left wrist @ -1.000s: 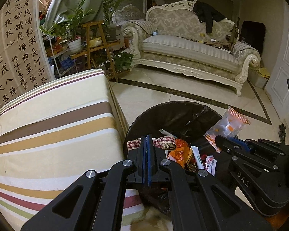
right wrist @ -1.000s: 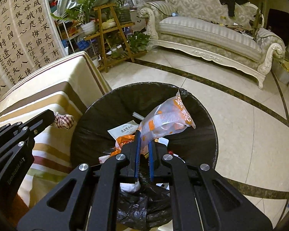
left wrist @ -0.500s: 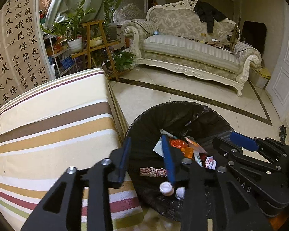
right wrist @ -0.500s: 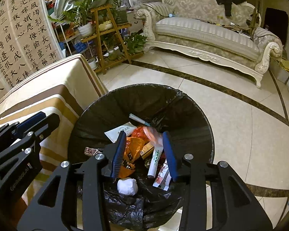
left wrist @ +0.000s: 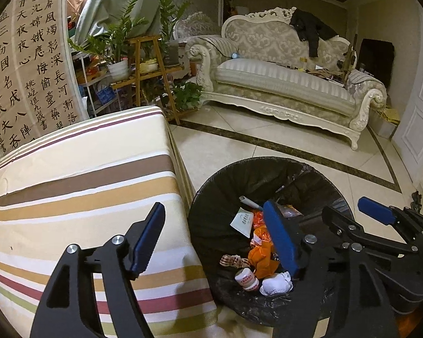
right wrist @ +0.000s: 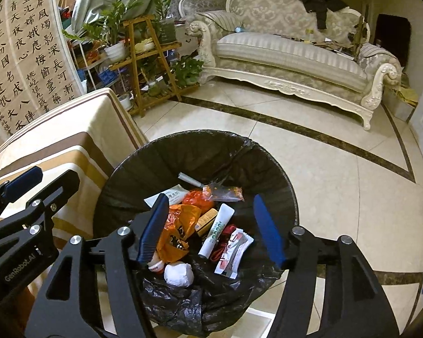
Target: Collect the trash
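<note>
A round trash bin with a black liner (left wrist: 211, 197) (right wrist: 200, 146) stands on the floor beside the striped table (left wrist: 70, 174). It holds several pieces of trash: an orange wrapper (right wrist: 177, 225), a white tube (right wrist: 217, 231), a white paper ball (right wrist: 179, 274), a checked cloth scrap (left wrist: 232, 259) and a clear snack bag (right wrist: 225, 191). My left gripper (left wrist: 215, 231) is open and empty, straddling the table edge and the bin rim. My right gripper (right wrist: 211, 219) is open and empty above the bin.
A cream sofa (left wrist: 282, 84) with a black garment stands at the far side. A wooden plant stand with potted plants (left wrist: 143, 64) is at the back left. A calligraphy screen (left wrist: 19, 70) lines the left. Tiled floor (right wrist: 338, 169) surrounds the bin.
Both grippers opened wide. The checked cloth scrap dropped from the left one and the clear snack bag from the right one; both now lie in the bin.
</note>
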Demonstrator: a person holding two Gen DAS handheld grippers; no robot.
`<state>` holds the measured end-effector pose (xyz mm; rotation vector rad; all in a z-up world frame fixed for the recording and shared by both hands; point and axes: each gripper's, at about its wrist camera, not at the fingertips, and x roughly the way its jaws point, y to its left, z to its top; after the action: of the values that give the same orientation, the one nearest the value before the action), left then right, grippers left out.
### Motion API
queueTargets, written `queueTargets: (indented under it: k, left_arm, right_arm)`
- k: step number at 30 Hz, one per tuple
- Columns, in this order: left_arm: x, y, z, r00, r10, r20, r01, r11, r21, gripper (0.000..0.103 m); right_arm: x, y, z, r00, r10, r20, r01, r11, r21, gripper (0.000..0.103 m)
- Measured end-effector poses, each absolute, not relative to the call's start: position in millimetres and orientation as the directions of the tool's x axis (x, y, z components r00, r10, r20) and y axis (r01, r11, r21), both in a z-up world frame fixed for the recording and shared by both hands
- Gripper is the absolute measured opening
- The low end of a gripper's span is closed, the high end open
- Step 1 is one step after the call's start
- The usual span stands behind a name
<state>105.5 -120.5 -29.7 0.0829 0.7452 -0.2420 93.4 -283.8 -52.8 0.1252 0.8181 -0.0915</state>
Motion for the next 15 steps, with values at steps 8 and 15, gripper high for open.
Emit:
queueTargets:
  k: [8, 15]
  left_arm:
    - [96.5, -111.5, -24.2, 0.734, -0.166, -0.658, 0.217, 0.976, -0.004, 0.076]
    - [84.3, -102.6, -16.1, 0.768, -0.136, -0.626, 0.191, 0.981, 0.021, 0.08]
  right_arm:
    - [85.2, -284.7, -48.9, 0.693, -0.078, -0.717, 0.17, 0.984, 0.058, 0.071]
    - [73.4, -280.2, -42.9, 0.711, -0.12, -0.693, 0.192, 0.981, 0.027, 0.077]
